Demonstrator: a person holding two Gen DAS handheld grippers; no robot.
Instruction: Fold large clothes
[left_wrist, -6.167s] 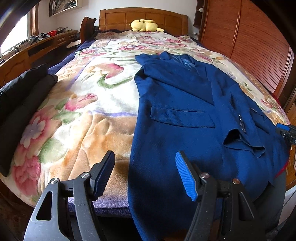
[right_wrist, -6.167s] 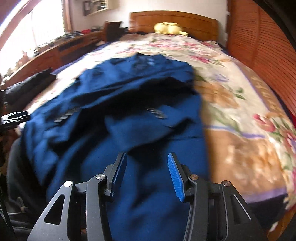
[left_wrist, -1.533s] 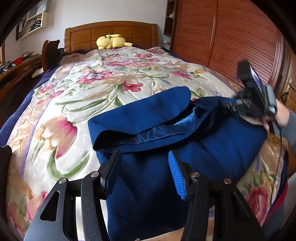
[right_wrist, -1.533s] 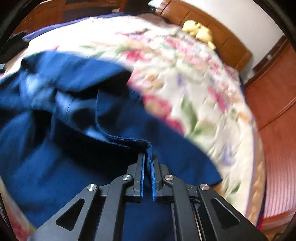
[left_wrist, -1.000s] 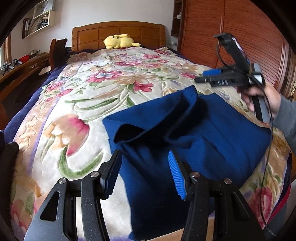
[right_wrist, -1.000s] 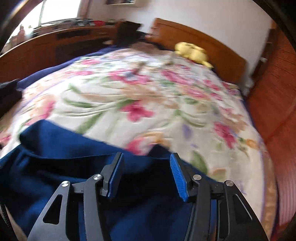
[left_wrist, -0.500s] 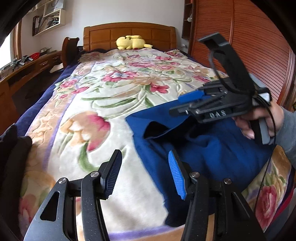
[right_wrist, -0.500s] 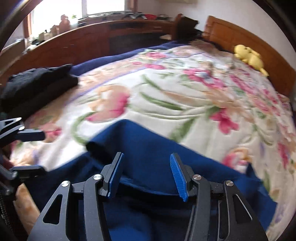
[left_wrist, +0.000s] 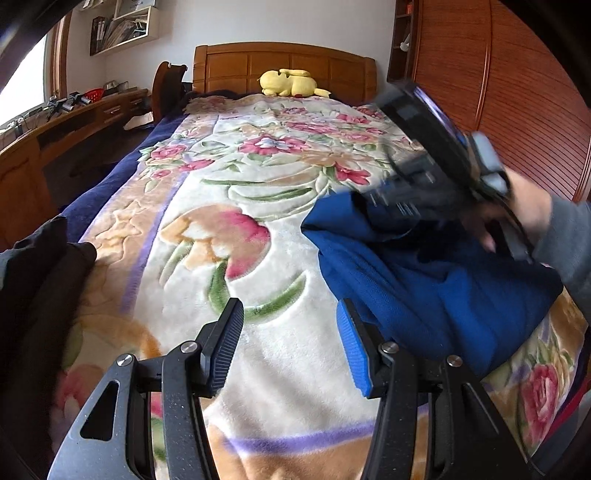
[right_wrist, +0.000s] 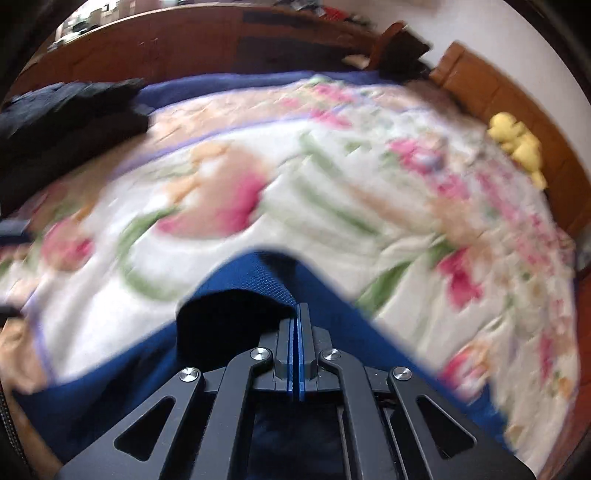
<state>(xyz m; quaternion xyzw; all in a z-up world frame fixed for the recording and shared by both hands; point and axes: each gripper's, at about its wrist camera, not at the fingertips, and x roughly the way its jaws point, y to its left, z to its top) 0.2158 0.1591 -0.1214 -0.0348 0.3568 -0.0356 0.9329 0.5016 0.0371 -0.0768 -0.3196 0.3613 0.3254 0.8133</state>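
Now R gripper (right_wrist: 296, 314) shut on jacket (right_wrist: 258, 284).

Floral blanket (right_wrist: 332, 192) — motion-blurred

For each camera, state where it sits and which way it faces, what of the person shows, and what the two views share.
Left wrist: sits behind the open left gripper, looking up the bed toward the headboard; a hand and grey sleeve with the right gripper show.
Right wrist: sits behind the right gripper, jaws together at a fold of the blue jacket, facing across the bed toward the desk; no body part shows.
Shared: blue jacket, floral blanket, yellow plush toy, black clothes.
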